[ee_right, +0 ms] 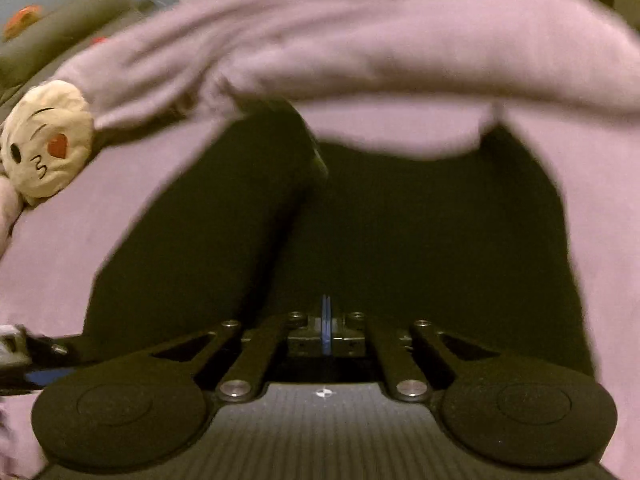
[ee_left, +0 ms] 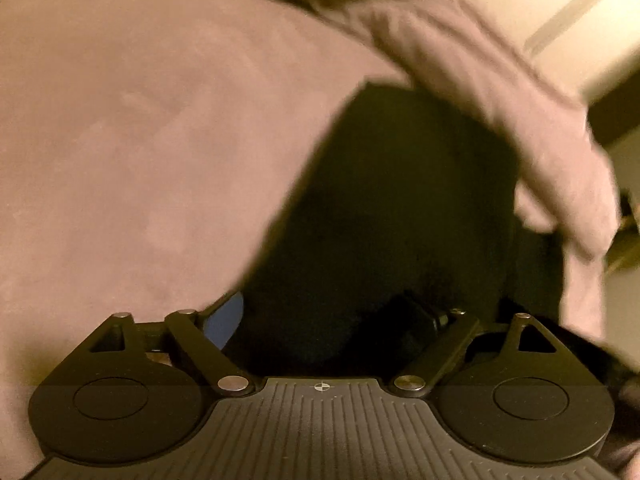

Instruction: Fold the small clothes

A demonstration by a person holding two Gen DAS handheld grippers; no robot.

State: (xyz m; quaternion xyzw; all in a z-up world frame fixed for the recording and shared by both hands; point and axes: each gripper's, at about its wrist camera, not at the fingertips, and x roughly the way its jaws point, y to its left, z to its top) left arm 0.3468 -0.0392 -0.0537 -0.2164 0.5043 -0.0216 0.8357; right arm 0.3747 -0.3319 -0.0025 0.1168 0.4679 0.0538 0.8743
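Right wrist view: the right gripper (ee_right: 326, 330) had its blue pads (ee_right: 326, 334) pressed flat together with no gap visible; dark cloth lay directly ahead of the tips, but whether any of it was pinched between the pads could not be told. The task item, a small dark, near-black soft fabric garment (ee_right: 400, 232), lay spread on the pale pink bed sheet (ee_right: 80, 240), with one long section running up and left like a leg or sleeve. In the left wrist view the left gripper (ee_left: 332, 320) stood with jaws wide apart, one blue pad (ee_left: 226, 322) showing at the left and the other side lost against the dark cloth, nothing between them. Risks, as judgement: if the right jaws held only a thin edge, or nothing, a lift would slip and the fold would come out skewed; the soft, yielding bed could let the tips catch the sheet along with the garment and drag it; the low contrast of black cloth against black fingers made seam alignment hard to check. A bunched pale pink blanket (ee_right: 360, 48) lay ridged across the far side, close to the garment, and could be snagged. Round cream plush emoji cushion with a red heart (ee_right: 46, 140) sat at the left. Room dim, warm-lit; a pale wall (ee_left: 520, 8) beyond. Both frames blurred.
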